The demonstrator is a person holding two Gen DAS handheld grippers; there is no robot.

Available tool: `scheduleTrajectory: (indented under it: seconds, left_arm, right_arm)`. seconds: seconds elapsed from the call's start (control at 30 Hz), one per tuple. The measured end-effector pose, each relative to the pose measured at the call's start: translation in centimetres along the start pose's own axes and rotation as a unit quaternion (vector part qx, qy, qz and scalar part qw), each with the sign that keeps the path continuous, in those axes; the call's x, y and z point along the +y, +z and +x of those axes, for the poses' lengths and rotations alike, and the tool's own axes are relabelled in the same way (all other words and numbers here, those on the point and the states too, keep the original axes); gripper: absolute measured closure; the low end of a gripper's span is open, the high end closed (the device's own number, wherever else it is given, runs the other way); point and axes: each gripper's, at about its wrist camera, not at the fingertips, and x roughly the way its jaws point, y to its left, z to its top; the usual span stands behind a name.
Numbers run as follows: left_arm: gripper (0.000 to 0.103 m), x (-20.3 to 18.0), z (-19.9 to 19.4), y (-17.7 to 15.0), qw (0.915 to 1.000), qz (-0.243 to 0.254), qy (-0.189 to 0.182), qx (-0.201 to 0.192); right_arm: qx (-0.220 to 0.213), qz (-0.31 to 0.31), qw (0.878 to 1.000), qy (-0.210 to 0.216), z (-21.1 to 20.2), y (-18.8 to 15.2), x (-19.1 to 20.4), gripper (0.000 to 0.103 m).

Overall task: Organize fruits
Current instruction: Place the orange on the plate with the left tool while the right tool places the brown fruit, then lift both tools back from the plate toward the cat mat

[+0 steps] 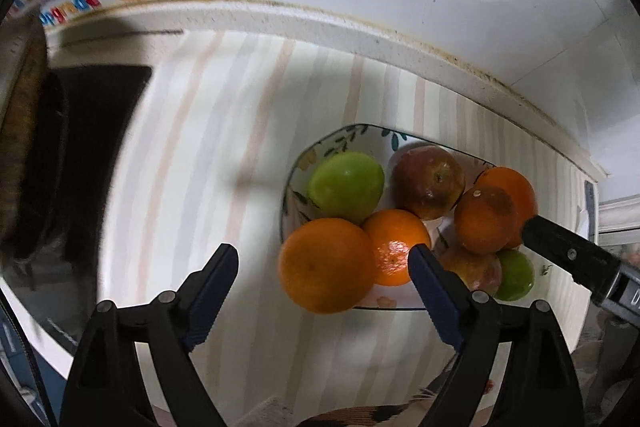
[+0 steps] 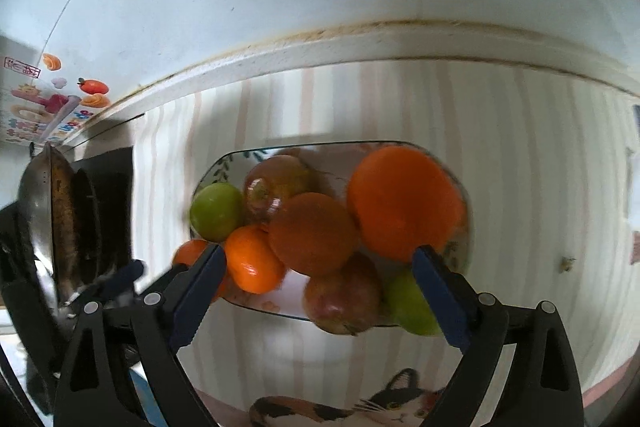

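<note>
Striped cloth point(image 1: 224, 131) under fruit plate point(image 2: 224, 163), wok point(image 2: 44, 211) left, both claws agape

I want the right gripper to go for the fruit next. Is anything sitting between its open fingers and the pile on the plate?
Nothing visible does. The right gripper is open and faces the plate head-on, with an orange nearest between its fingers. The left gripper is off to one side.

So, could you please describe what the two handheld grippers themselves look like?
Both match: the left gripper and right gripper have black plastic linkage arms with round silver pivot pins, and two tapered fingers faced with dark blue ribbed pads. No cables, sleeves or hands show.
</note>
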Motion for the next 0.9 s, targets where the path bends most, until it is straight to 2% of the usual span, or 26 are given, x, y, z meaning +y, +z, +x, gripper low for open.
scheduleTrajectory:
  seconds: [0.13,0.37,0.57,0.9]
  left_arm:
    - [0.016,-0.2,-1.7,-1.0,0.9992,0.016,0.028,-0.022]
    - [0.016,-1.0,-5.7,-3.6,0.9944,0.050,0.062,-0.070]
    - [0.016,-2.0,-8.7,-6.4,0.9910,0.071,0.058,-0.097]
    - [0.016,-4.1,-14.0,-11.0,0.9854,0.096,0.043,-0.134]
  right_arm:
    - [-0.031,-0.010,0.999,-0.040,-1.9,-2.3,-0.4,0.007]
    - [-0.068,-0.012,0.995,-0.069,-4.9,-6.6,-1.1,0.007]
    - [-0.103,-0.021,0.991,-0.080,-8.3,-10.6,-1.2,0.007]
    - [-0.160,-0.024,0.984,-0.073,-14.4,-15.9,-1.1,0.007]
